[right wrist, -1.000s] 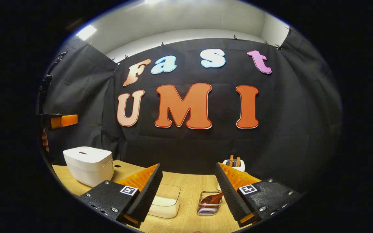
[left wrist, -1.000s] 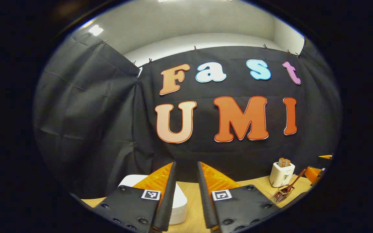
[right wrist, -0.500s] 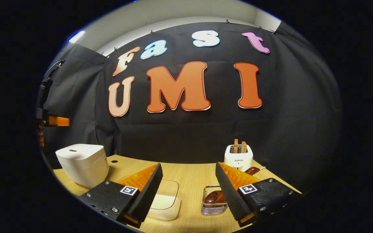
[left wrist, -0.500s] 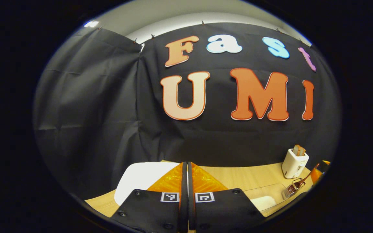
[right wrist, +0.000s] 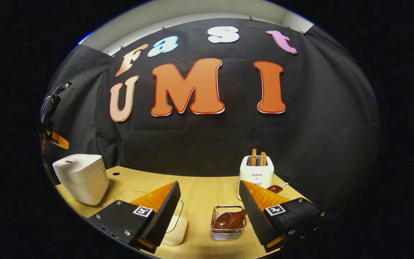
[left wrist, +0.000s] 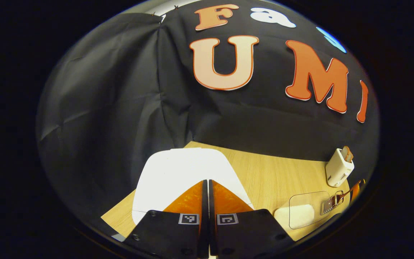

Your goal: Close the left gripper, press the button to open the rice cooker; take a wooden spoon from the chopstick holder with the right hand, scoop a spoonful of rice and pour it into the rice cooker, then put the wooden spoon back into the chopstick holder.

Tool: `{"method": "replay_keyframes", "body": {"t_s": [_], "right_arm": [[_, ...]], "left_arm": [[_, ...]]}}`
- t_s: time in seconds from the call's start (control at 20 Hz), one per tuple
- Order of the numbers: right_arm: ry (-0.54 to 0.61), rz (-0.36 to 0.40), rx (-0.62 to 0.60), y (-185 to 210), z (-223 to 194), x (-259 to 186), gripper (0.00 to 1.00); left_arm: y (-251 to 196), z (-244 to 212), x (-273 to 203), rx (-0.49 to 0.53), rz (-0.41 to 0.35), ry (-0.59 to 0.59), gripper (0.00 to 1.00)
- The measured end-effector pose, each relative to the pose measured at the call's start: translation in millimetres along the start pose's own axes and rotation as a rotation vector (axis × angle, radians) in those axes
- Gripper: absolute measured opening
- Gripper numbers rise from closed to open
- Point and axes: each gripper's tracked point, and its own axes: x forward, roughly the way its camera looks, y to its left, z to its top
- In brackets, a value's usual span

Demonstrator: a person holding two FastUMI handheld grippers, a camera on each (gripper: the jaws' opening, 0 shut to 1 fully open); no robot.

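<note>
1. At the far left edge of the right gripper view, the left gripper (right wrist: pixel 58 139) hangs above the white rice cooker (right wrist: pixel 81 177); it is cut off by the edge of the view.
2. In the left gripper view, the left gripper (left wrist: pixel 207 187) has its fingers pressed together with nothing between them, over the rice cooker's (left wrist: pixel 178 172) closed lid. The cooker sits at the table's (left wrist: pixel 275 169) left rear corner, close to the cloth wall; its button cannot be made out.
3. Bare wood lies open between the cooker and the toaster (left wrist: pixel 339 167).
4. A clear container of rice (right wrist: pixel 176 225) sits right of the cooker, partly hidden by the right gripper's near finger.
5. The right gripper (right wrist: pixel 210 196) has its fingers spread wide and empty.
6. Between those fingers stands the wire chopstick holder (right wrist: pixel 228 228) with the wooden spoon (right wrist: pixel 228 219) lying in it; the spoon's handle is hidden behind a finger.
7. Behind it the toaster (right wrist: pixel 256 172) holds two slices.
</note>
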Motion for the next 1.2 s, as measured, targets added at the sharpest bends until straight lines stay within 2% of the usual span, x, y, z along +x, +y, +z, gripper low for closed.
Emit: {"method": "replay_keyframes", "body": {"t_s": [0.35, 0.45, 0.65, 0.7, 0.75, 0.85, 0.9, 0.95, 1.2], "right_arm": [[0.03, -0.024, -0.02, -9, -17, 5, 0.98], [0.042, -0.024, -0.033, -8, -22, 6, 0.98], [0.051, -0.012, -0.05, -2, -29, 2, 0.98], [0.053, -0.008, -0.045, -2, -30, 2, 0.98], [0.057, -0.006, -0.037, -2, -30, 2, 0.98], [0.062, -0.007, -0.03, -4, -30, -1, 0.98], [0.062, -0.013, -0.03, -8, -29, -3, 0.98], [0.061, -0.019, -0.032, -11, -28, -4, 0.98], [0.069, -0.045, -0.043, -23, -31, -12, 0.98]], "left_arm": [[14, -45, 20, -0.077, 0.001, 0.177, 0.04], [17, -43, 20, -0.107, -0.01, 0.154, 0.04], [20, -51, 17, -0.122, -0.021, 0.181, 0.05], [21, -48, 21, -0.129, -0.026, 0.154, 0.07], [21, -46, 20, -0.133, -0.026, 0.153, 0.02], [22, -43, 16, -0.124, -0.022, 0.137, 0.04], [21, -42, 14, -0.115, -0.019, 0.121, 0.02], [21, -35, 12, -0.108, -0.011, 0.087, 0.05], [34, 40, -21, -0.052, 0.054, -0.22, 0.05]]}}
